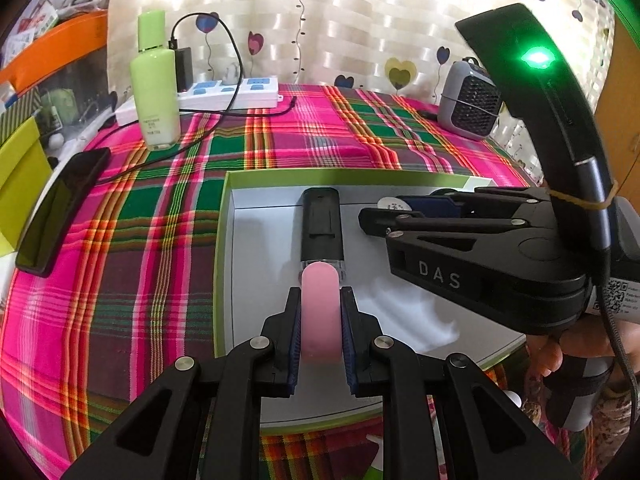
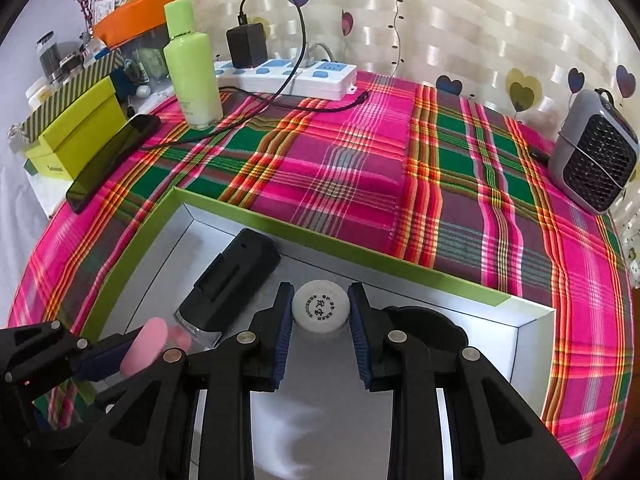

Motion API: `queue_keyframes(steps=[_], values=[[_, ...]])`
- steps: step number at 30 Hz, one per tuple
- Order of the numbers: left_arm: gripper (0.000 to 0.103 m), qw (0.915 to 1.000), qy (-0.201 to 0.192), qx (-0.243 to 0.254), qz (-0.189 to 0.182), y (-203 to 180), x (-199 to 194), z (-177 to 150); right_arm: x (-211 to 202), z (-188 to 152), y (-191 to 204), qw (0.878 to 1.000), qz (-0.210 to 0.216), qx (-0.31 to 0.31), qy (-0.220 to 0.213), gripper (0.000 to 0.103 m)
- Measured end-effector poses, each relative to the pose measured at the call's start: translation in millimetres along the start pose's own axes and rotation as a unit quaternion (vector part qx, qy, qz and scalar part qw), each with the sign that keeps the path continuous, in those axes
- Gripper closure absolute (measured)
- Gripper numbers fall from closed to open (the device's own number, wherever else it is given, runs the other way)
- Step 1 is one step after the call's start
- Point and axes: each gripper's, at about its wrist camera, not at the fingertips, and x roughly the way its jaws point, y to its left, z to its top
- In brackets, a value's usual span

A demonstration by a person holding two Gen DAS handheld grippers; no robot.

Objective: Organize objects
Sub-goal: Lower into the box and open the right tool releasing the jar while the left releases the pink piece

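A shallow green-rimmed box with a white floor lies on the plaid cloth. Inside it rests a black oblong device with a clear end. My left gripper is shut on a pink oblong piece, held over the box just in front of the black device. My right gripper is shut on a small round white cap-like jar with black printed characters, above the box's far right part.
On the cloth stand a tall light-green bottle, a white power strip with a black charger and cable, a black phone at left and a grey mini heater at right. Yellow-green boxes sit beyond the left edge.
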Motion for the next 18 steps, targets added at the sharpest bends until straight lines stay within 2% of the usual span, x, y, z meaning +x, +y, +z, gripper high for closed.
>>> queue_keyframes(steps=[11, 14, 16, 18], values=[[0.085, 1.0, 0.0, 0.004, 0.002, 0.1, 0.2, 0.3, 2.1, 1.0, 1.3, 1.0, -0.008, -0.009, 0.005, 0.074], [0.078, 1.0, -0.003, 0.004, 0.004, 0.7, 0.1, 0.9, 1.6, 0.3, 0.7, 1.0, -0.005, -0.007, 0.004, 0.074], [0.074, 1.0, -0.004, 0.004, 0.006, -0.4, -1.3, 1.0, 0.9, 0.1, -0.3, 1.0, -0.008, -0.003, 0.002, 0.07], [0.073, 1.0, -0.004, 0.001, 0.003, -0.5, -2.7, 0.7, -1.4, -0.1, -0.9, 1.0, -0.009, 0.001, -0.004, 0.058]])
